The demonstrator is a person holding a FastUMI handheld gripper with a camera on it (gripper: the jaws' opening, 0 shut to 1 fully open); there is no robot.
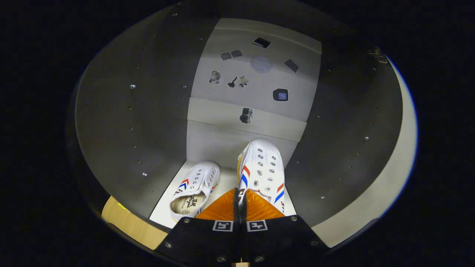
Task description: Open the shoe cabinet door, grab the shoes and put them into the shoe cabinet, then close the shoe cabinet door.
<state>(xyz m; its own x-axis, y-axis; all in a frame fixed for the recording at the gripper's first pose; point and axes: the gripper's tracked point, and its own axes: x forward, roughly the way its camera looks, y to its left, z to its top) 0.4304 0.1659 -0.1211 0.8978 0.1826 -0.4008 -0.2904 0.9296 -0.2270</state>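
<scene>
Jaws stand nearly together: we see our gripper (239, 207) pinching the thin heel edge of the right-hand shoe (262, 170), both fingers pressed on the canvas with barely a slit between them. That shoe points toward the back wall (237, 148) of the shoe cabinet, its toe lifted against or near the wall, though we cannot tell whether its sole rests on the cabinet floor (226, 181) yet. The other shoe (195, 187) lies just left of the fingers on the floor, close to the front edge and tilted toward the left side panel (130, 129). We judge these shoes light, soft canvas with a rubber sole: the collar folds easily, so a hold on the heel rim lets the toe droop and swing; a firm, deep pinch there seems best. Room is tight: the dark side panels, left and right (352, 122), close in on both sides, and the two shoes nearly fill the floor width. Above the back wall a pale shelf edge (274, 124) juts forward, so we should keep low and straight, and back out along the same line toward the open front.
</scene>
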